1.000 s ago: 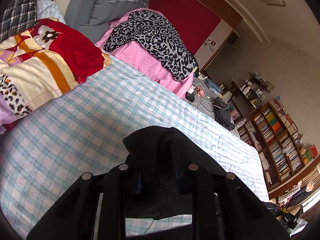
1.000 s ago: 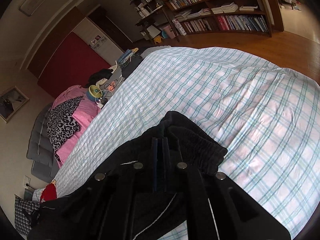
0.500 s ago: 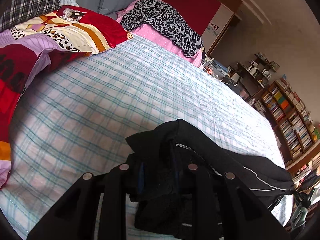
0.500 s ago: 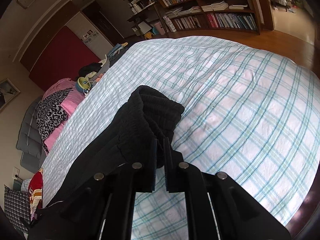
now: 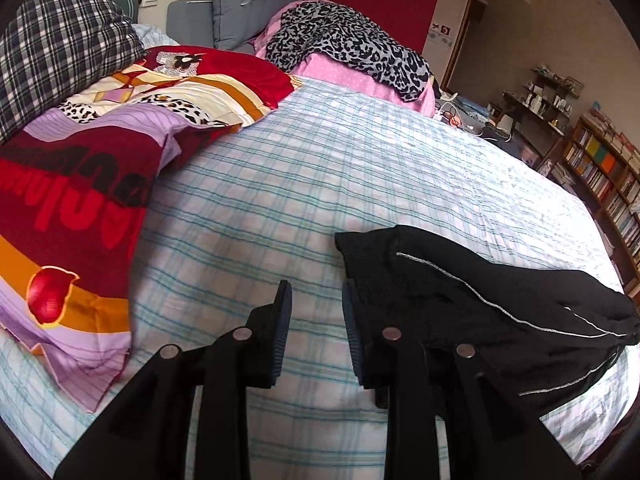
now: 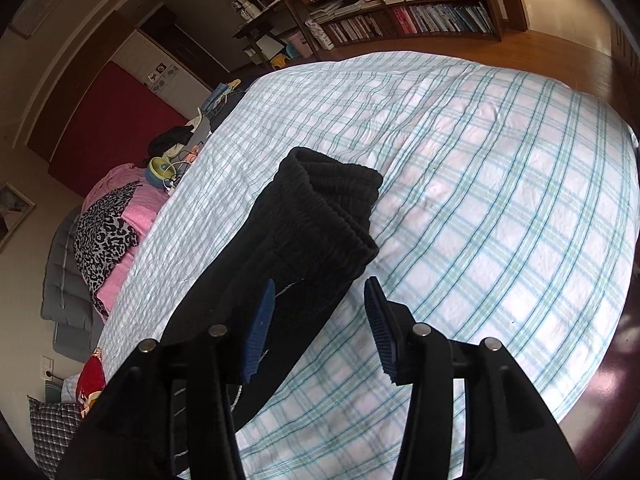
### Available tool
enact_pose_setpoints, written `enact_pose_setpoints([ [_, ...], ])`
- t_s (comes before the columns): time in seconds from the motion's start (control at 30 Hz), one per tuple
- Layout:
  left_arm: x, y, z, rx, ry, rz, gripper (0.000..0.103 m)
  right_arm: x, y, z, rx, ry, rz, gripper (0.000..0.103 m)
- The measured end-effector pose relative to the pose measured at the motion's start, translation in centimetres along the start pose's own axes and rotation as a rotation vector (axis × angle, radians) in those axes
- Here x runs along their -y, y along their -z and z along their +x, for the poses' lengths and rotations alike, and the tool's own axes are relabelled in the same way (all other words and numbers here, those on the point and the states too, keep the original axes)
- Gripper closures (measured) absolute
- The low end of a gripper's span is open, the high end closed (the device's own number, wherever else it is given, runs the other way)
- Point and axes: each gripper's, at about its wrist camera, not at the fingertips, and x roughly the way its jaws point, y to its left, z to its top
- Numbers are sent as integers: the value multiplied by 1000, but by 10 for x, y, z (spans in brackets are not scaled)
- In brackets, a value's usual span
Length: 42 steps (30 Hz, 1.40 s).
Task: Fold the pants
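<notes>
Both hand-held grippers, left (image 5: 314,312) and right (image 6: 318,308), gape empty beside black pants (image 6: 304,224) on the bed (image 6: 500,184).

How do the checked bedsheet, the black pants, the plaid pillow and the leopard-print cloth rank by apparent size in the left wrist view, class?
1. Checked bedsheet, by far the largest.
2. Black pants.
3. Plaid pillow and leopard-print cloth look alike in area; the cloth lies farther off, so their order is unsure.

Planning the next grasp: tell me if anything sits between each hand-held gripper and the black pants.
Nothing visible does. The black pants lie right beside the open left hand-held gripper; the right hand-held gripper, also open, faces their waistband.
</notes>
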Motion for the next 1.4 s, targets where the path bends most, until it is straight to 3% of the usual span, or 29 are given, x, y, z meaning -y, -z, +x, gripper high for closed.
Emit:
enact_pose_setpoints([
  [0.1,8,-10,-13,38,32,19,68,-5,-1,18,-54,-61,74,49],
  [0.17,22,-18,-9,31,69,35,52,-7,-1,30,-85,-90,120,49],
  [0.3,55,-39,14,11,98,99,41,-12,-2,50,-132,-110,168,49],
  [0.37,76,-47,33,-18,131,184,34,-12,-4,55,-141,-96,184,48],
  [0.53,117,-55,80,-86,83,453,34,-16,-14,71,-173,-88,213,43],
  [0.67,132,-41,105,-154,66,697,34,-22,-22,83,-190,-44,198,43],
  [0.77,132,-36,118,-211,101,787,34,-28,-25,90,-198,-13,180,43],
  [0.9,130,-41,132,-273,145,811,34,-31,-29,101,-211,26,173,43],
  [1.0,136,-38,138,-316,171,854,41,-30,-30,104,-222,57,183,43],
  [1.07,141,-34,140,-339,182,880,65,-33,-31,106,-226,80,166,43],
  [1.13,145,-30,139,-353,175,899,78,-35,-31,105,-229,110,135,49],
  [1.3,139,-26,116,-312,183,874,95,-41,-27,100,-219,179,35,81],
  [1.4,136,-24,91,-265,192,865,99,-46,-25,93,-205,176,-21,90],
])
